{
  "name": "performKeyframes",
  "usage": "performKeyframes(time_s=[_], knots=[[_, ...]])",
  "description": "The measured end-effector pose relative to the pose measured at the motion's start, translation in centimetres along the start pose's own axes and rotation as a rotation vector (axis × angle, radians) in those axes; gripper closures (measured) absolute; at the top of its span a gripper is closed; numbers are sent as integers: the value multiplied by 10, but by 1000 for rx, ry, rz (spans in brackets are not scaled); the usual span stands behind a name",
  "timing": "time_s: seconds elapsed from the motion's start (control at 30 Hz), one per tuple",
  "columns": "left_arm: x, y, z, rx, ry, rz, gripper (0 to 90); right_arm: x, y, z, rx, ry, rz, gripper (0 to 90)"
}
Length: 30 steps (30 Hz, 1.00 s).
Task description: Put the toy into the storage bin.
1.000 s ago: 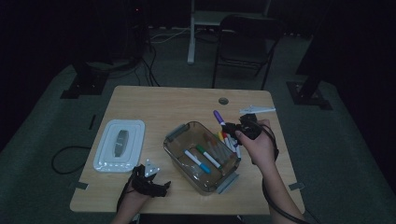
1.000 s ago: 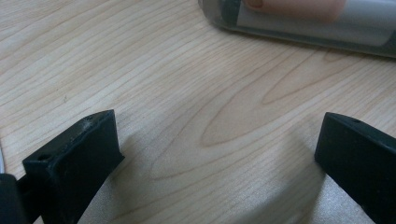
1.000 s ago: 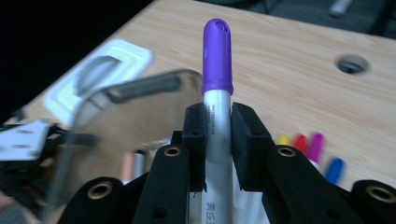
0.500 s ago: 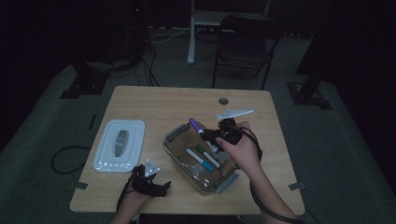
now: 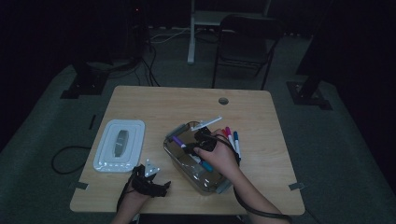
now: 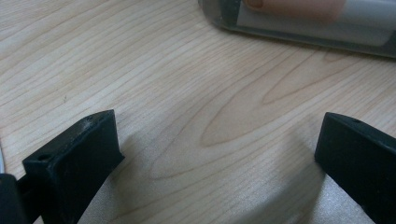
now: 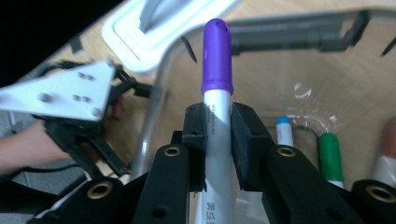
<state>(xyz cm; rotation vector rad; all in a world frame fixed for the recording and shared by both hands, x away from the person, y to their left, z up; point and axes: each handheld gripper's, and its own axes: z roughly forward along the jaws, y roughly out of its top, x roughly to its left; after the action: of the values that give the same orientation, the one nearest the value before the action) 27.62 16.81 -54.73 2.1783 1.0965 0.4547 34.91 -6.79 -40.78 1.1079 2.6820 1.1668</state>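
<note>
The purple-capped marker (image 7: pixel 217 135) is clamped by the right gripper (image 7: pixel 217 140) over the clear bin (image 5: pixel 173 154), probably for dropping in, while the left gripper (image 6: pixel 219 154) is parked wide open beside the bin.

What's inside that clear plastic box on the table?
In the clear box lie a blue-capped marker and a green-capped marker. The right gripper holds a purple-capped marker over it. The hand covers part of the box, so more may lie there.
</note>
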Motion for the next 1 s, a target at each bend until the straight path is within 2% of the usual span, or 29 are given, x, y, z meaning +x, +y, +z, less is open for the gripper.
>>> performKeyframes(time_s=[0.23,0.33,0.53,0.6,0.8,1.0], knots=[[0,0,0,3,-2,1,6,-3,-4,24,88,7,7,766],[0,0,0,2,-2,1,6,-4,-5,34,131,31,20,766],[0,0,0,2,-2,1,6,-6,-8,49,190,32,30,767],[0,0,0,4,-2,3,6,-8,-11,57,237,16,18,767],[0,0,0,1,-1,1,6,-8,-16,69,306,16,22,766],[0,0,0,1,-2,0,6,-8,-20,73,369,27,18,761]])
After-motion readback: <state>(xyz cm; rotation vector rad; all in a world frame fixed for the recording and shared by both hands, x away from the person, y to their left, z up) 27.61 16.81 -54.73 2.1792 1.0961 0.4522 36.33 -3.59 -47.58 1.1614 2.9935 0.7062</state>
